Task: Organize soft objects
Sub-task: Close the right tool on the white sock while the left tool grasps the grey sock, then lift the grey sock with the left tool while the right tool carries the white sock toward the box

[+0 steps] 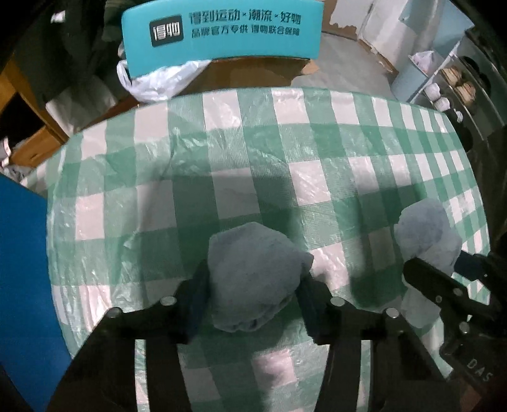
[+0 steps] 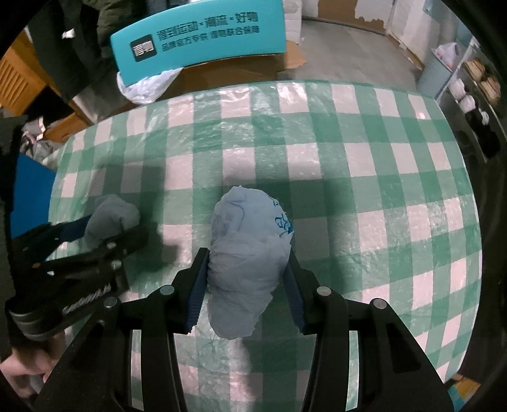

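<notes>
A grey-blue rolled cloth [image 1: 250, 253] rests on the green-and-white checked table cover [image 1: 285, 142], and my left gripper [image 1: 253, 272] is shut on it, pads pressing both sides. In the right wrist view the same cloth [image 2: 111, 212] shows at the left inside the left gripper [image 2: 104, 228]. My right gripper [image 2: 247, 256] is shut on a pale blue crumpled bundle [image 2: 250, 228] with dark blue print, which also touches the cover. From the left wrist view that bundle [image 1: 421, 228] sits at the right, held by the right gripper [image 1: 437, 263].
A teal printed box [image 1: 221, 28] and a white plastic bag [image 1: 152, 82] lie beyond the table's far edge. A blue panel [image 1: 22, 253] stands at the left. Shelves with small items [image 1: 443, 88] are at the far right. A person's hand [image 2: 19, 370] holds the left gripper's handle.
</notes>
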Motion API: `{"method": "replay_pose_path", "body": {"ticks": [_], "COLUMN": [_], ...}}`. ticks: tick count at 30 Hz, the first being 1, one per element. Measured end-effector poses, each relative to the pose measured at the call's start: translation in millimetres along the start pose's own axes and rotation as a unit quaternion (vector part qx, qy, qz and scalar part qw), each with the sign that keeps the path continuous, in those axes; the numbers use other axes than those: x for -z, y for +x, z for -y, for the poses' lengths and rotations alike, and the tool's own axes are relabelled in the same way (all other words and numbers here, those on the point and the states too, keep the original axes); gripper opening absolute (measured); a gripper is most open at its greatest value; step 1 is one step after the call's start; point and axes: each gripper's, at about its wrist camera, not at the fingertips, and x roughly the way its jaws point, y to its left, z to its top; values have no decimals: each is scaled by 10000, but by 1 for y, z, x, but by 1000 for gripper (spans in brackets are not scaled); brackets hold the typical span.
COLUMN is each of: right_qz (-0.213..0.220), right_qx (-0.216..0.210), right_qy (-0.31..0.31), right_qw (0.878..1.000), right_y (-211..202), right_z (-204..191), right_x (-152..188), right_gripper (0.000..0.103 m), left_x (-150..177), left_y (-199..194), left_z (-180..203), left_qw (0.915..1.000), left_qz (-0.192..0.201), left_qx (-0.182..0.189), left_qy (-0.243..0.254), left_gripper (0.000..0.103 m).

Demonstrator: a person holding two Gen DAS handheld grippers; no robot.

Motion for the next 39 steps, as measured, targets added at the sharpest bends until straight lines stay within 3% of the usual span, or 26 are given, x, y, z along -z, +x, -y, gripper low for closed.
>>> {"method": "replay_pose_path", "body": {"ticks": [3, 8, 16, 39], "right_qz": [-5, 89, 277, 822], "right_qx": [-18, 24, -105, -329], "right_qy": [-57, -275, -437, -866], "right_qw": [10000, 9996, 9986, 9923], "right_y": [-3, -14, -36, -103], "right_z": [-5, -18, -34, -67], "right_x": [1, 4, 3, 22], "right_gripper": [44, 44, 44, 44], "left_x": [2, 6, 13, 47], "left_y": [-1, -9, -36, -129], "left_z": [0, -6, -11, -31], "left_qw": [9999, 10000, 9992, 9942], "left_qz": [-59, 24, 299, 1011], "left_qx": [74, -7, -212, -342], "left_qy": [42, 22, 174, 157], "left_gripper": [27, 23, 23, 23]}}
